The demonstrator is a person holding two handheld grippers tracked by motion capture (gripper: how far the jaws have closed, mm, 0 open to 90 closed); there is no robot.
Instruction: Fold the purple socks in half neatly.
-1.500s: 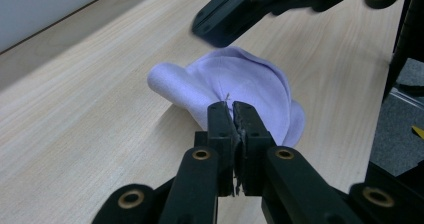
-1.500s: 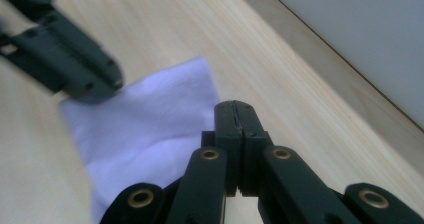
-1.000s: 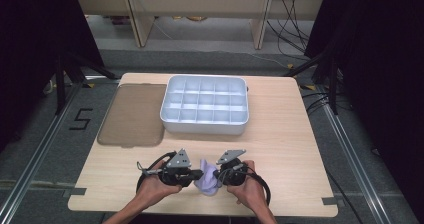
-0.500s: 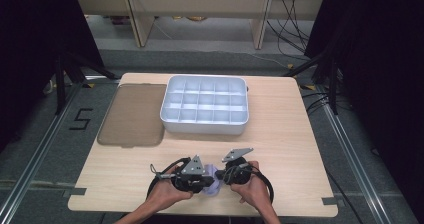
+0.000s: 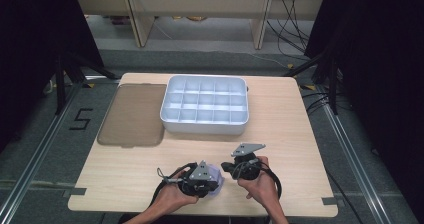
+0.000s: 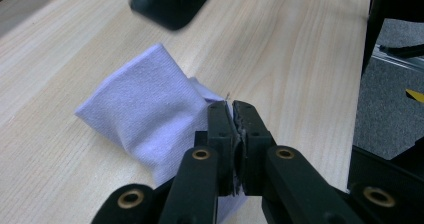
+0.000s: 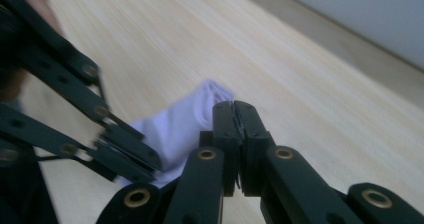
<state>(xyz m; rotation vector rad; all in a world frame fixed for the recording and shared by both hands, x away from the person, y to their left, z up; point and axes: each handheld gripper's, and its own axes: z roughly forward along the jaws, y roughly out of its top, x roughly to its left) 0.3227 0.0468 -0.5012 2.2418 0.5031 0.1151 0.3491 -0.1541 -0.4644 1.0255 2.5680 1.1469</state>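
Both grippers sit low at the bottom centre of the high view, close to the near edge of the wooden surface. Left gripper has its jaws pressed together on an edge of a small pale lilac cloth; in the left gripper view the cloth spreads out to the left of the closed jaws, folded and slightly puffed, its lower part resting on the wood. Right gripper, held just right of the left one in the high view, also has its jaws closed. In the right gripper view the cloth lies just left of and behind its tips, and a thin pale edge appears to sit between the tips, though whether it is truly pinched cannot be told for sure.

Above the hands in the high view, well apart from them, stands a white compartment tray near the middle of the surface. Beside it on the left lies a flat brown lid, touching or nearly touching the tray's side.
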